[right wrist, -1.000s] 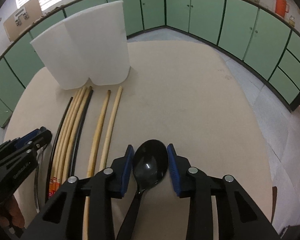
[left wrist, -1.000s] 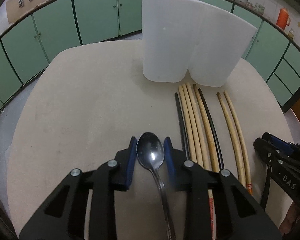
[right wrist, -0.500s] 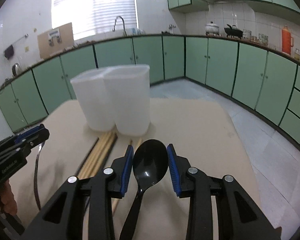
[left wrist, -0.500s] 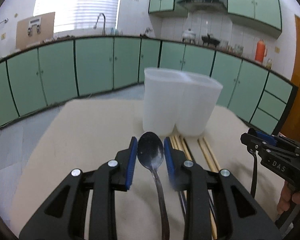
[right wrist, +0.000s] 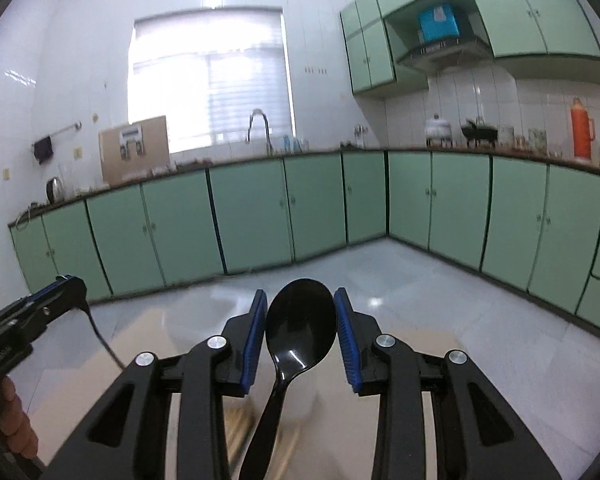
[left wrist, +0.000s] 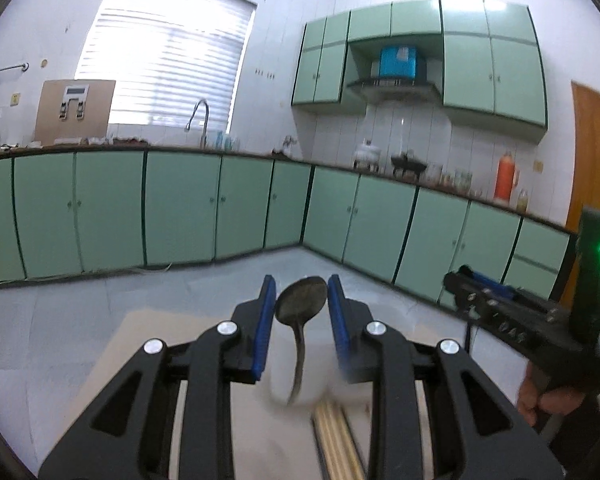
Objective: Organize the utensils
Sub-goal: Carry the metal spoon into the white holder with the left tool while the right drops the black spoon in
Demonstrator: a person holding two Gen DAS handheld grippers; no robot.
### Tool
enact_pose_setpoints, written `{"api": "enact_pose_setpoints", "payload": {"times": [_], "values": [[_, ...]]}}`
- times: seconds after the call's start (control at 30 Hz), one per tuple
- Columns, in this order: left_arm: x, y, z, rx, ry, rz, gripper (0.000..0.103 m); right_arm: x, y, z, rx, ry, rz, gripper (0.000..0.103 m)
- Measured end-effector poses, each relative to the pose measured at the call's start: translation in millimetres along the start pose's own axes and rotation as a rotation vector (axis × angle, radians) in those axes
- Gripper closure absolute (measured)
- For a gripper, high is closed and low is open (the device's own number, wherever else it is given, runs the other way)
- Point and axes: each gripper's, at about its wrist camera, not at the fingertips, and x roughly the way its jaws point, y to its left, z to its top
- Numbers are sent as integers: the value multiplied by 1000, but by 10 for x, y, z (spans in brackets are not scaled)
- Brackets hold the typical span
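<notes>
In the left wrist view, the left tool [left wrist: 301, 300] is clenched on the bowl of a metal spoon [left wrist: 300, 307], held above the beige table [left wrist: 112, 364]. Below, blurred, sits what seems to be a white container [left wrist: 312, 390], with wooden chopsticks [left wrist: 336, 440] near it. The right tool [left wrist: 466, 282] appears at the far right.

In the right wrist view, the right tool [right wrist: 301, 312] grips a black spoon [right wrist: 300, 320] by its bowl, its handle running back and down towards the camera.

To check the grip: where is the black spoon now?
The black spoon is in the right wrist view, its bowl clamped between the right gripper's jaws, handle hanging down.
</notes>
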Motion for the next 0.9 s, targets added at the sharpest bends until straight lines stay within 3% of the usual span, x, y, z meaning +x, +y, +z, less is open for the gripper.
{"api": "enact_pose_setpoints", "payload": {"times": [0.2, 0.33, 0.57, 0.9], "values": [[422, -134, 529, -3, -76, -30, 78, 417, 20, 372, -19, -70, -41, 69], [721, -206, 655, 16, -76, -31, 78, 716, 72, 490, -62, -72, -94, 69], [1245, -78, 447, -24, 44, -21, 78, 1018, 116, 343, -100, -31, -150, 69], [1267, 123, 23, -29, 139, -45, 77, 923, 203, -62, -114, 34, -100, 69]]}}
